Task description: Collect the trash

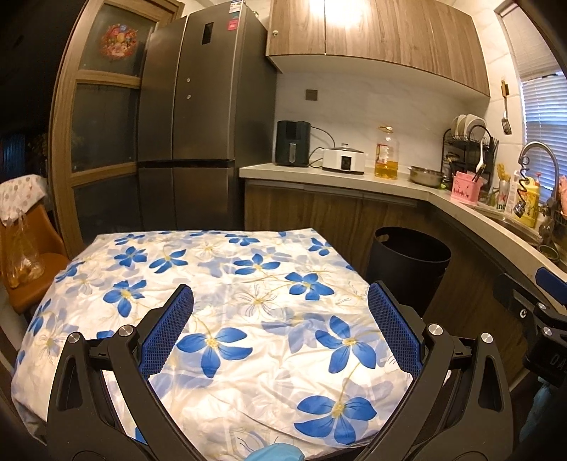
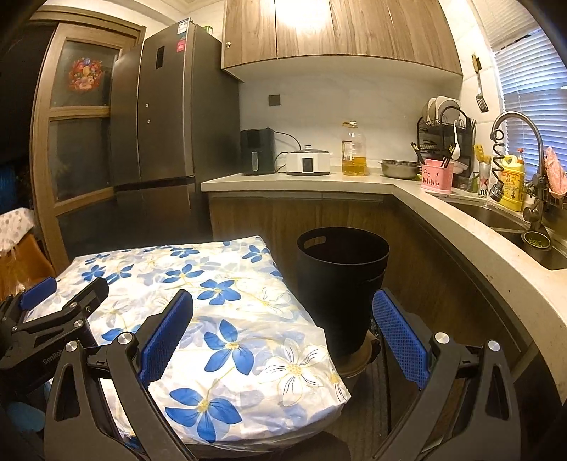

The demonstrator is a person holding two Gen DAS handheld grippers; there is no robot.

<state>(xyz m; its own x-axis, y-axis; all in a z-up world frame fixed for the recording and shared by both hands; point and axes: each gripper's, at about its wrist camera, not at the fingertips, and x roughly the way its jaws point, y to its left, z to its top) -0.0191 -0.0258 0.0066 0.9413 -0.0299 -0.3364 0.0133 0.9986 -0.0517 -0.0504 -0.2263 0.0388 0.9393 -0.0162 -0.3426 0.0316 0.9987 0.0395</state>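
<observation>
I hold the left gripper [image 1: 280, 333] and right gripper [image 2: 283, 333] with jaws wide, both empty, over the tablecloth [image 1: 248, 283]; no trash visible on it; the bin [image 2: 342, 280] stands just beside; collecting looks finished, otherwise searching comes next.

Warm-lit kitchen, wood cabinets [image 1: 372, 32], grey fridge [image 1: 198, 95]

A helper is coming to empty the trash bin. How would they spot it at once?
Find the table under the blue-flowered cloth. Right of it, before the wooden base cabinets, stands the trash bin: a tall, plain black, open-topped bucket with a handle slot.
</observation>
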